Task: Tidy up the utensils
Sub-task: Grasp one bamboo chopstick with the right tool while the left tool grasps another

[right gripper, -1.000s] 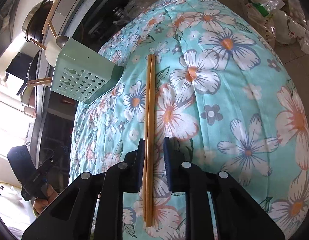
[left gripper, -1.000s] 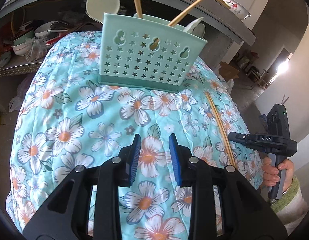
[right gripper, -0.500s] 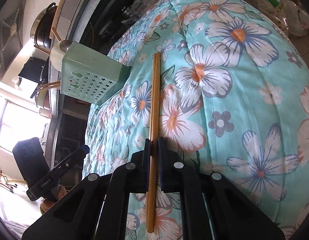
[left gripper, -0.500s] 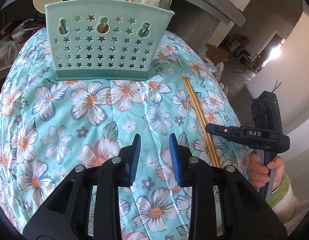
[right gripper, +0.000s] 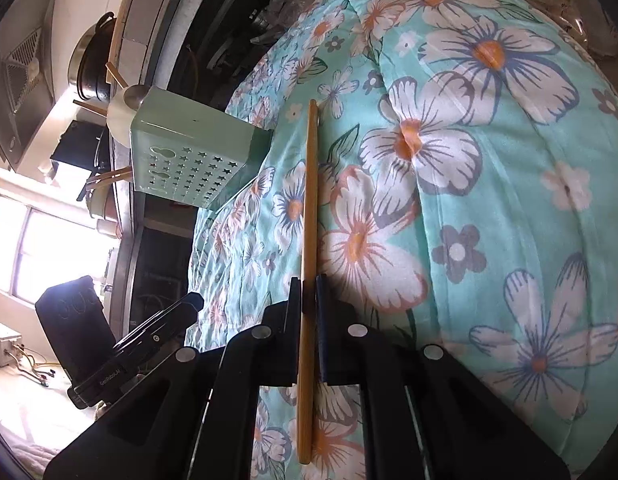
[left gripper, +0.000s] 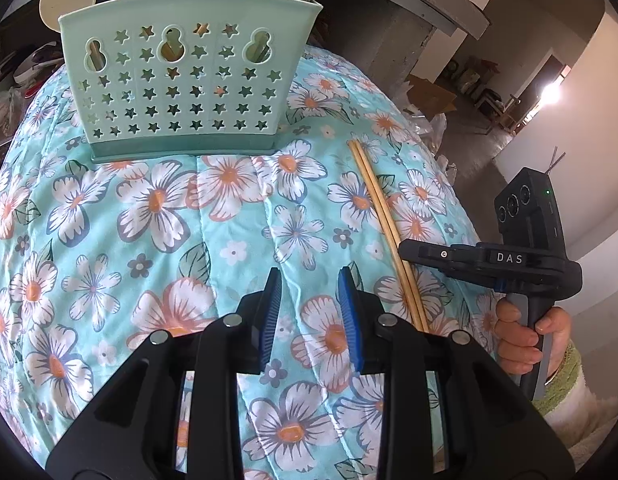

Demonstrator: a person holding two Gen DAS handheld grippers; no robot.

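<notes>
A pair of wooden chopsticks (right gripper: pixel 310 216) lies lengthwise on the floral cloth, and my right gripper (right gripper: pixel 309 292) is shut on them near their near half. In the left wrist view the same chopsticks (left gripper: pixel 383 216) run diagonally at the right, with the right gripper (left gripper: pixel 407 254) clamped across them. A mint green utensil holder (left gripper: pixel 189 80) with star cutouts stands upright at the far side and holds chopsticks and pale spoons. The holder (right gripper: pixel 189 160) sits left of the chopsticks' far tip. My left gripper (left gripper: pixel 311 280) hovers open over the cloth with nothing between its blue pads.
The floral cloth (left gripper: pixel 149 220) covers a rounded surface that drops off on all sides. Behind the holder are a grey counter edge (left gripper: pixel 429 0) and shelves with dishes (left gripper: pixel 25 76). A person's hand (left gripper: pixel 521 332) grips the right handle. Pots (right gripper: pixel 89 68) stand on the counter.
My right gripper closed its pads onto the chopsticks. The left gripper slid across the cloth, so the holder shifted left and larger in its view. Its jaws kept the same gap.
</notes>
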